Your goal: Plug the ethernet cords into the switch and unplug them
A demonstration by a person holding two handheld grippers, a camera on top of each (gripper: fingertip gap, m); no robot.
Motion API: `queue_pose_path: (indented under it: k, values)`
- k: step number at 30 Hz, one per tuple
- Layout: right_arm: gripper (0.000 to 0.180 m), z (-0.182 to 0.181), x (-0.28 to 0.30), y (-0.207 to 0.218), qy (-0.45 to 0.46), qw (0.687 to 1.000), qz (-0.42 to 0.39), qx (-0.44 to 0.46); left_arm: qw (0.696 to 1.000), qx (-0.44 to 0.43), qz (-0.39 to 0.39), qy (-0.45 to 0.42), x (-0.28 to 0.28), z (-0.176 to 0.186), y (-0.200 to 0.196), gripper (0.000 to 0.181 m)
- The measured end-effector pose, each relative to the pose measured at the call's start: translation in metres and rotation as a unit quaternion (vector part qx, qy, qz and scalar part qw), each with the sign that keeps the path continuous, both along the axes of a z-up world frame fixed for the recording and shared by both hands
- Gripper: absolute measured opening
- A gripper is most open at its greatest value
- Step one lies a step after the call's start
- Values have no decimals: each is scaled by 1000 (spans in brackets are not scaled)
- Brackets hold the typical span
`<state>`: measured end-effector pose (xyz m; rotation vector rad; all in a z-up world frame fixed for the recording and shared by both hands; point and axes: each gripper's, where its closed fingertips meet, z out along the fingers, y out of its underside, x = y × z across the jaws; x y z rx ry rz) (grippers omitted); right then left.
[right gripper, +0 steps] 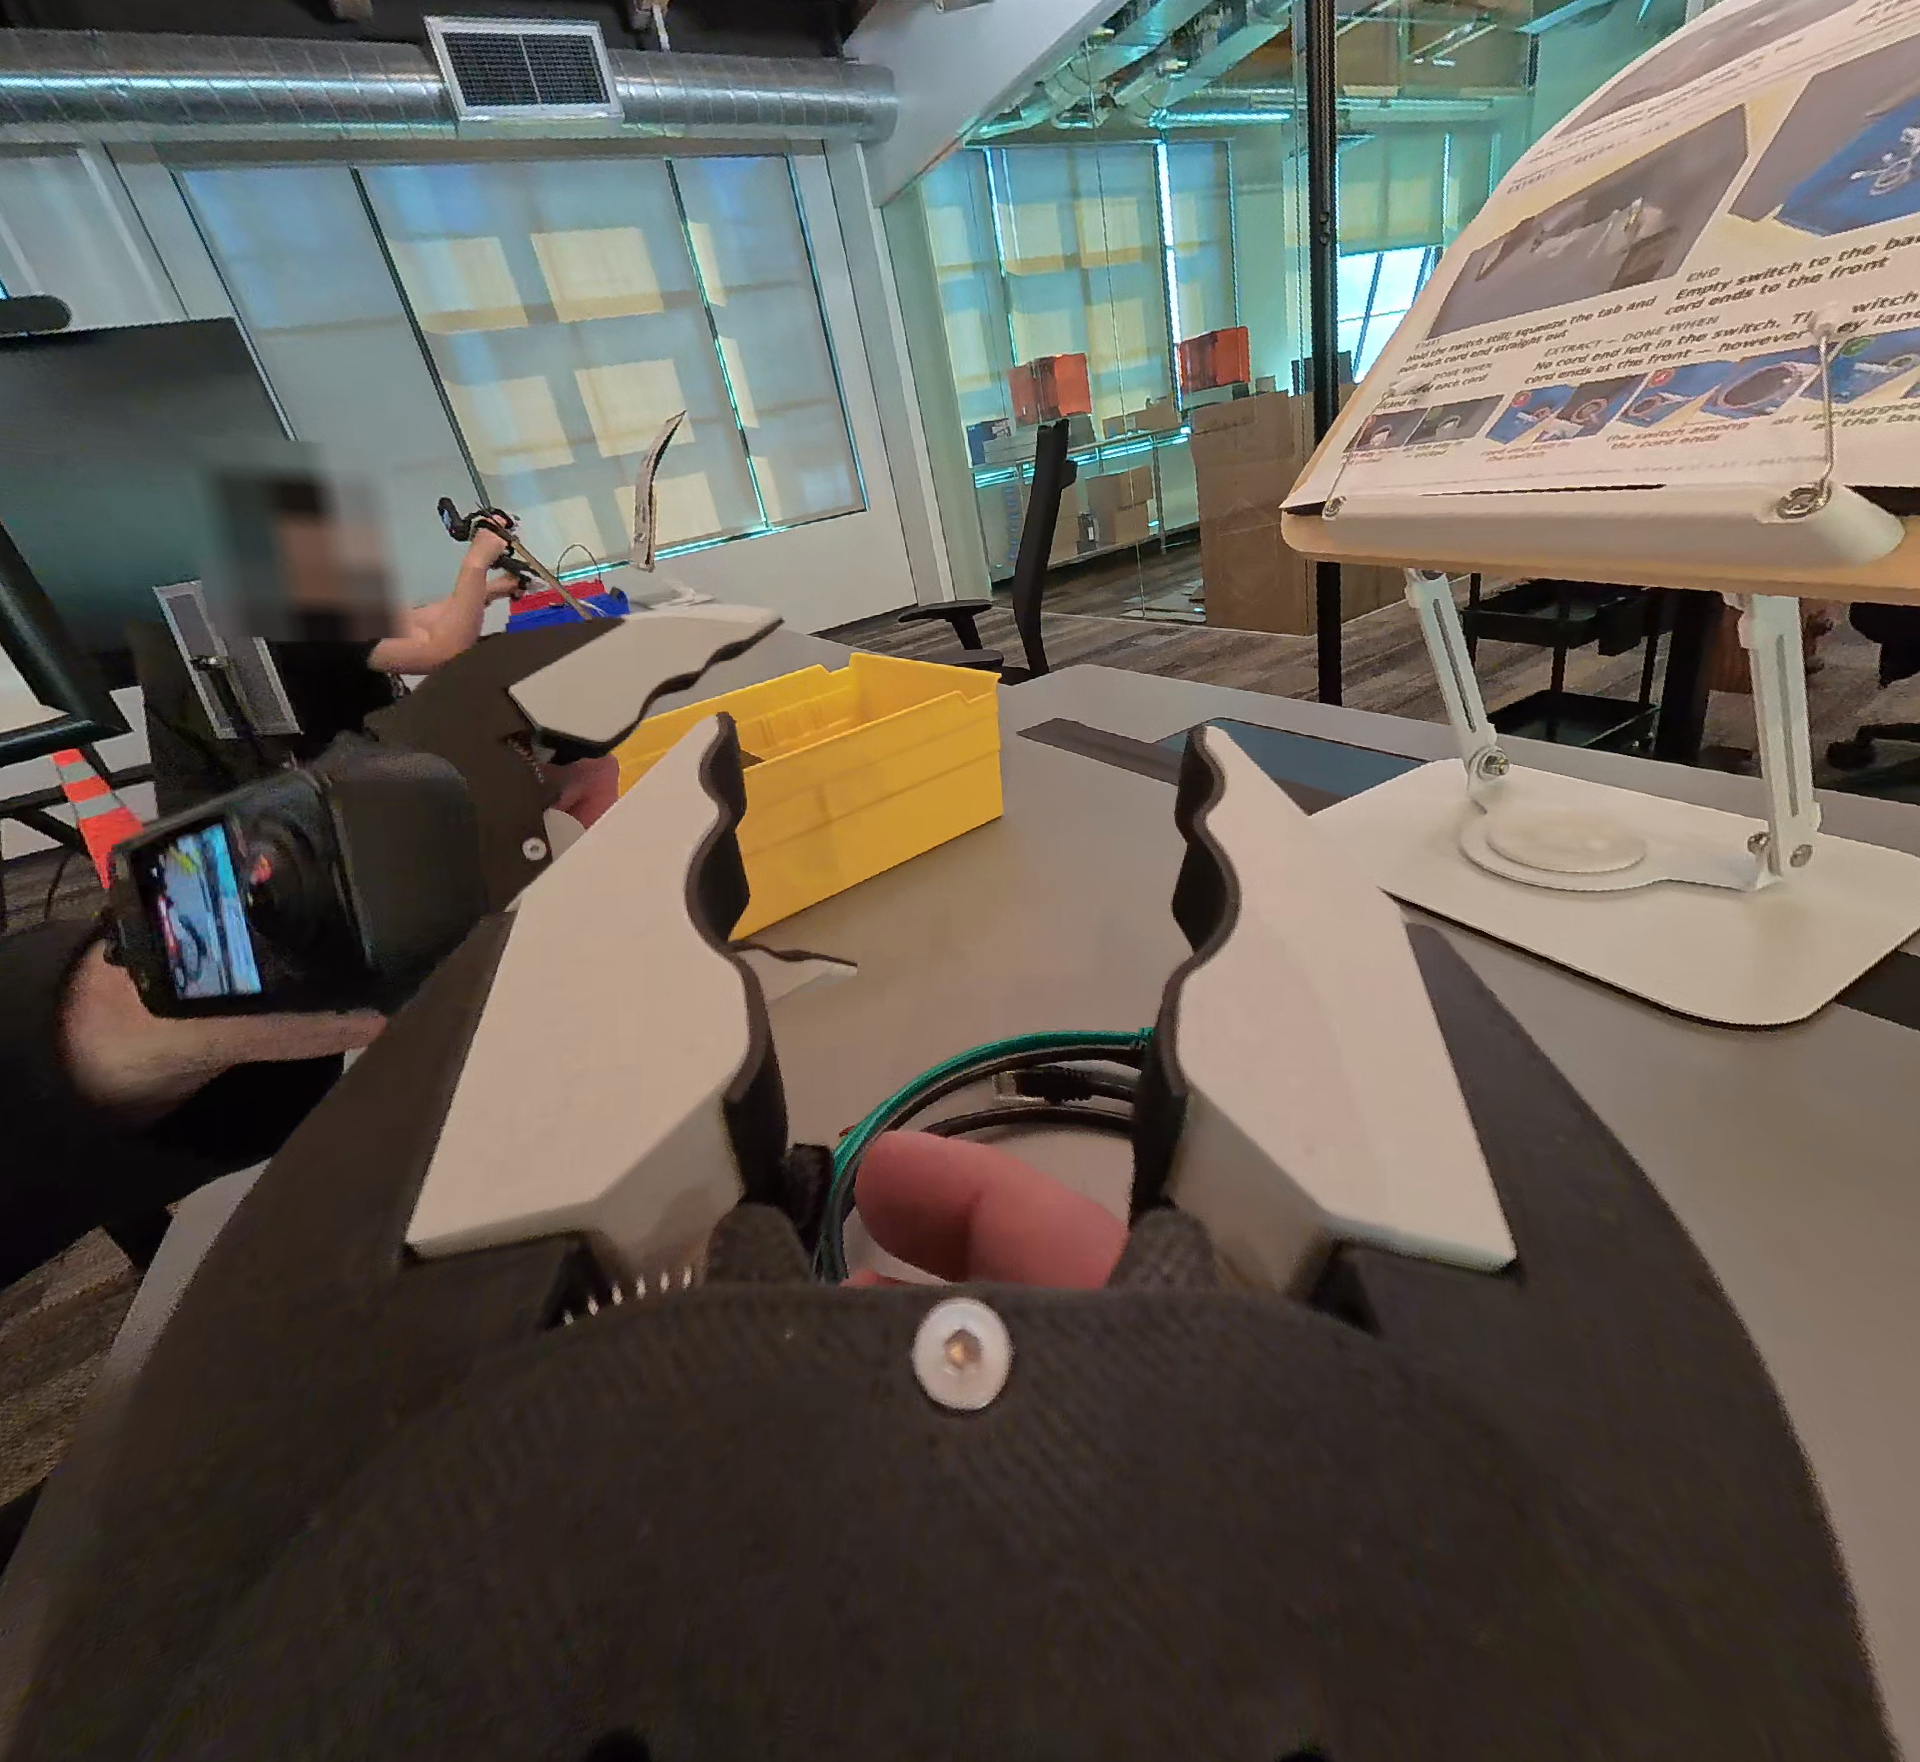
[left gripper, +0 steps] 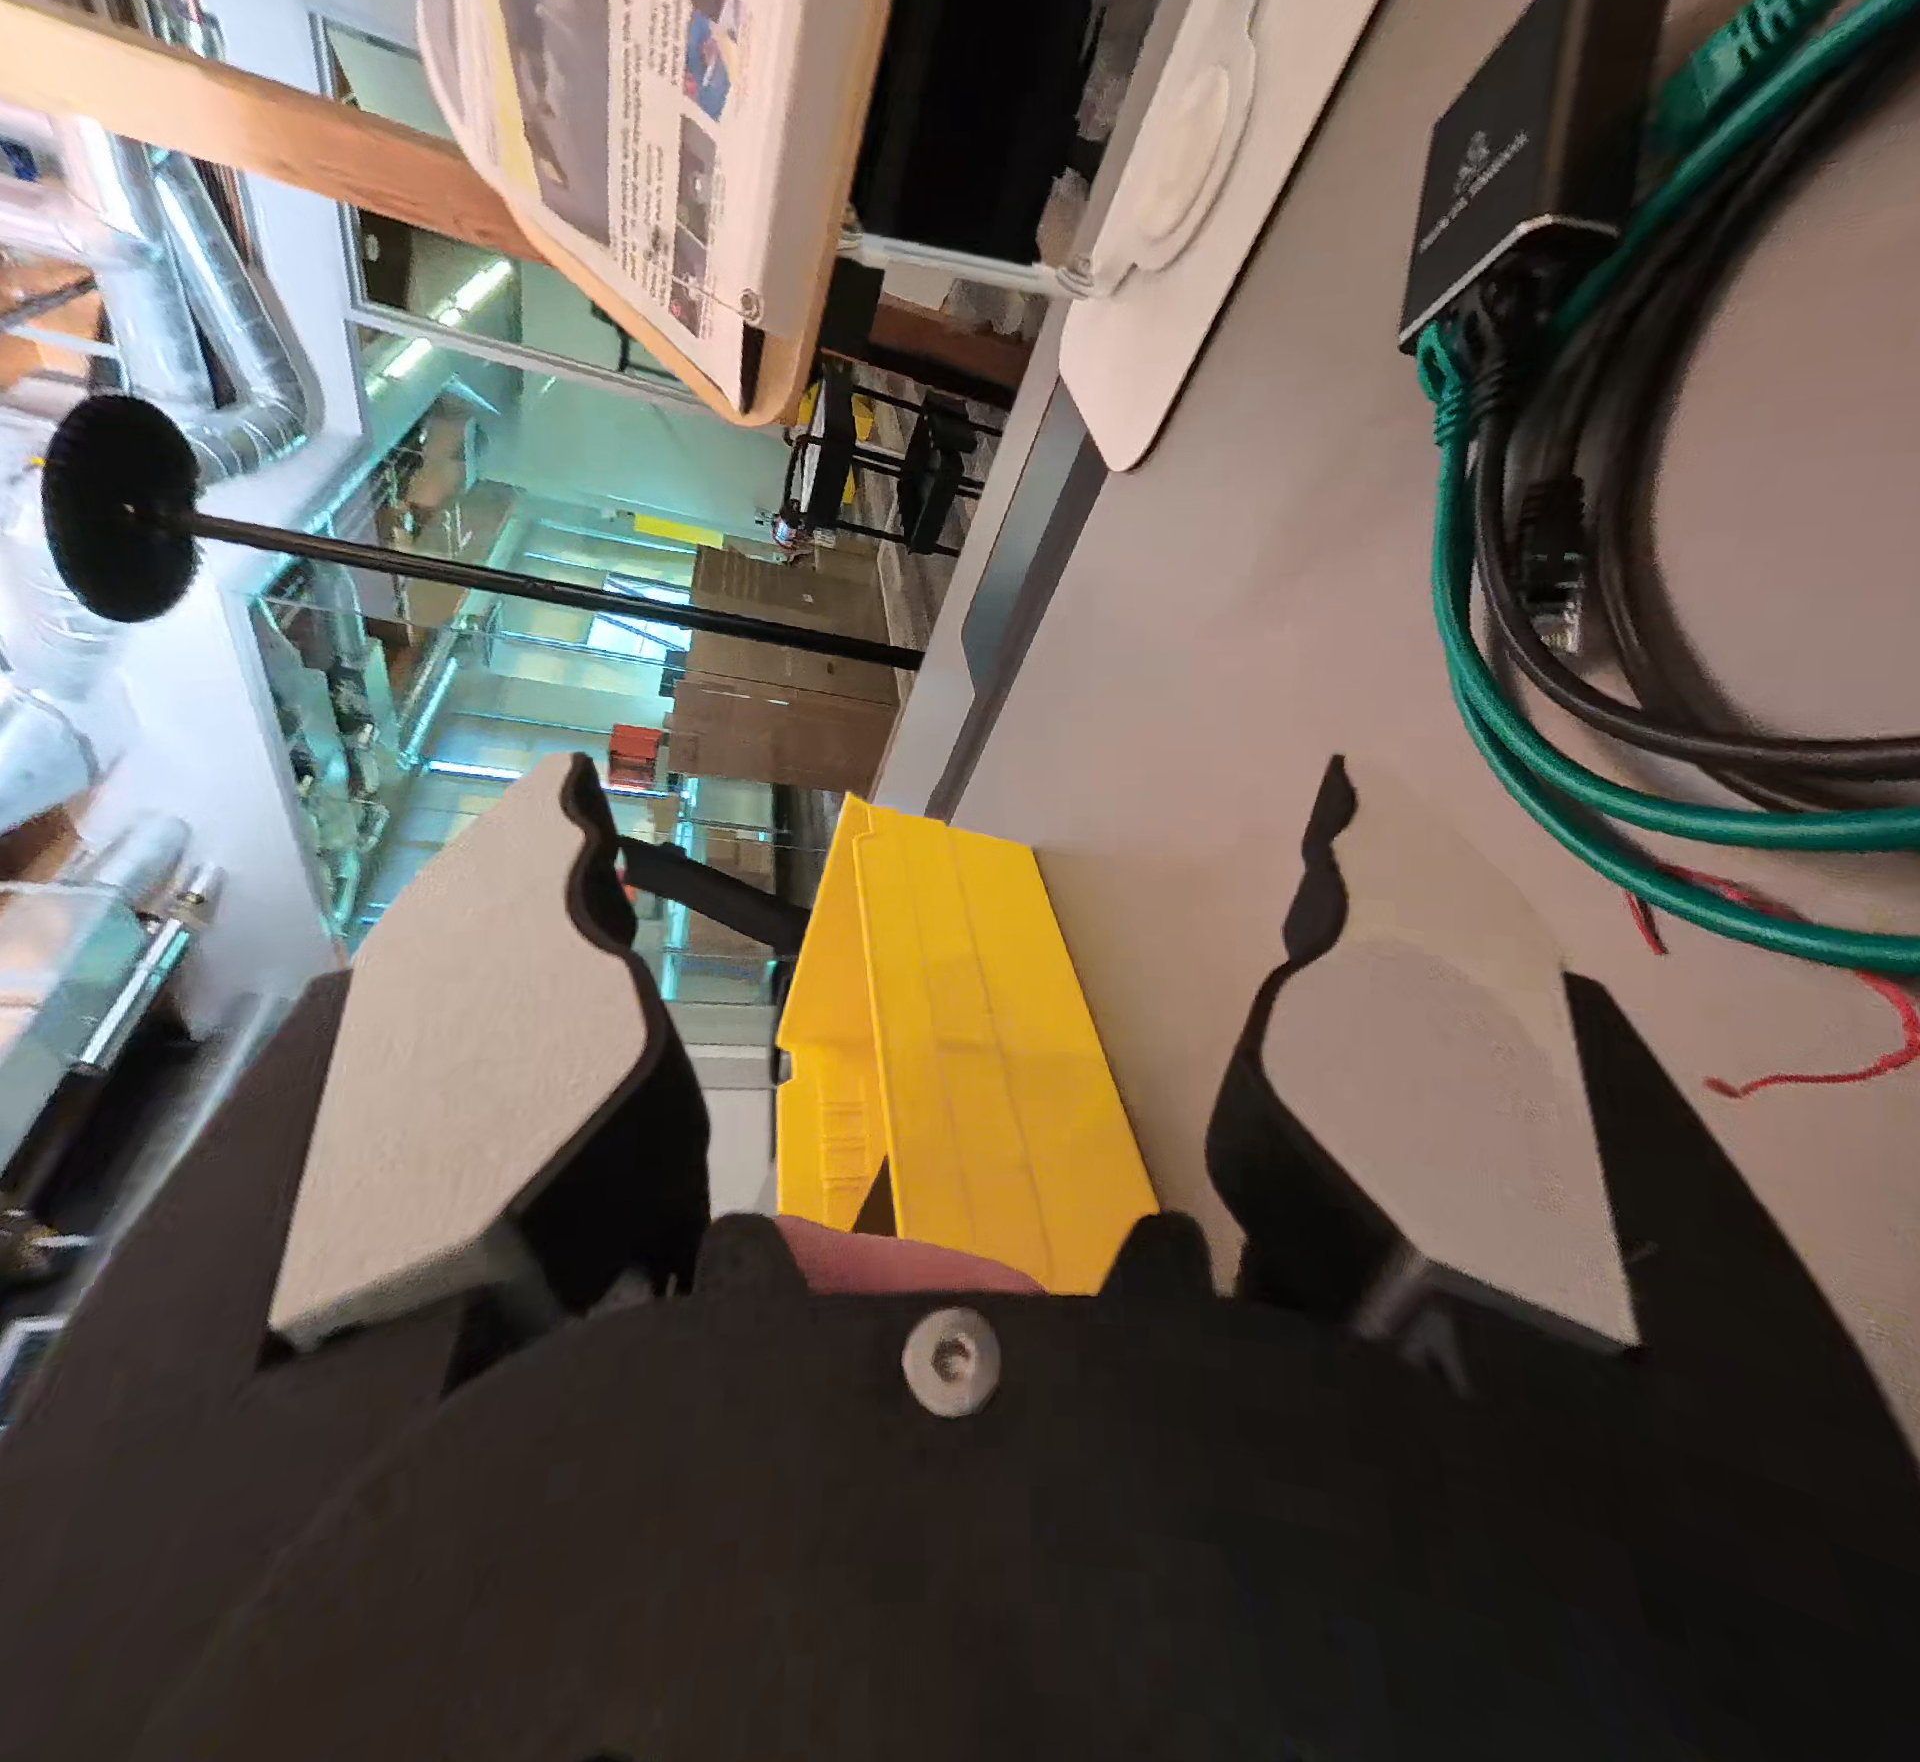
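I am holding the left gripper [left gripper: 961,839] rolled onto its side, so the bench [left gripper: 1195,673] is running up the right of its view; its fingers are standing wide apart with nothing between them. Beyond them a yellow bin [left gripper: 966,1037] is sitting on the bench. Well off to the side, the black switch [left gripper: 1517,164] is lying flat on the bench, and I am seeing green cords [left gripper: 1538,808] and black cords [left gripper: 1683,673] bunched at its near end, where at least one green and one black plug are seated in its ports. One black plug [left gripper: 1553,569] is lying loose on the bench just beside the switch, inside the loop of cords. A green cord end [left gripper: 1756,29] is resting along the far side of the switch. A red scribble [left gripper: 1849,1016] is marking the bench past the loops.

I am keeping the right gripper [right gripper: 961,756] level above the bench [right gripper: 1039,902], fingers spread and empty. Low between them, a coil of green and black cord [right gripper: 997,1058] is showing, with a fingertip [right gripper: 977,1203] poking out at the base. Ahead, the yellow bin [right gripper: 862,777] is standing open, with the left gripper [right gripper: 665,673] just beside it. On the right, a white document stand [right gripper: 1621,871] is holding a printed sheet [right gripper: 1662,299].
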<state>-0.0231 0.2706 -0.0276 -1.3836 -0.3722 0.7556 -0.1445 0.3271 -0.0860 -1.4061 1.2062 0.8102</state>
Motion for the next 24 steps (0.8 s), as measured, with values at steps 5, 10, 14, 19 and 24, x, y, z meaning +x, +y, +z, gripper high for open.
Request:
queue_pose_path:
  k: [5, 10, 14, 19, 24]
  values:
    - [82, -2, 1, 1, -1, 1000, -1, -2, 999, 9, 1, 51, 5, -10, 0, 119]
    - [82, -4, 2, 2, -2, 1000, -3, -4, 996, 7, 1, 93, 7, -18, 1, 113]
    - [81, -7, 4, 3, -2, 1000, -4, -6, 991, 14, -16, 133, 20, -18, 0, 110]
    - [81, -8, 7, 5, 0, 1000, -8, -8, 986, 30, -34, 162, 33, -11, 2, 109]
    - [81, -9, 11, 7, 0, 1000, -11, -9, 984, 31, -40, 170, 36, -15, 4, 111]
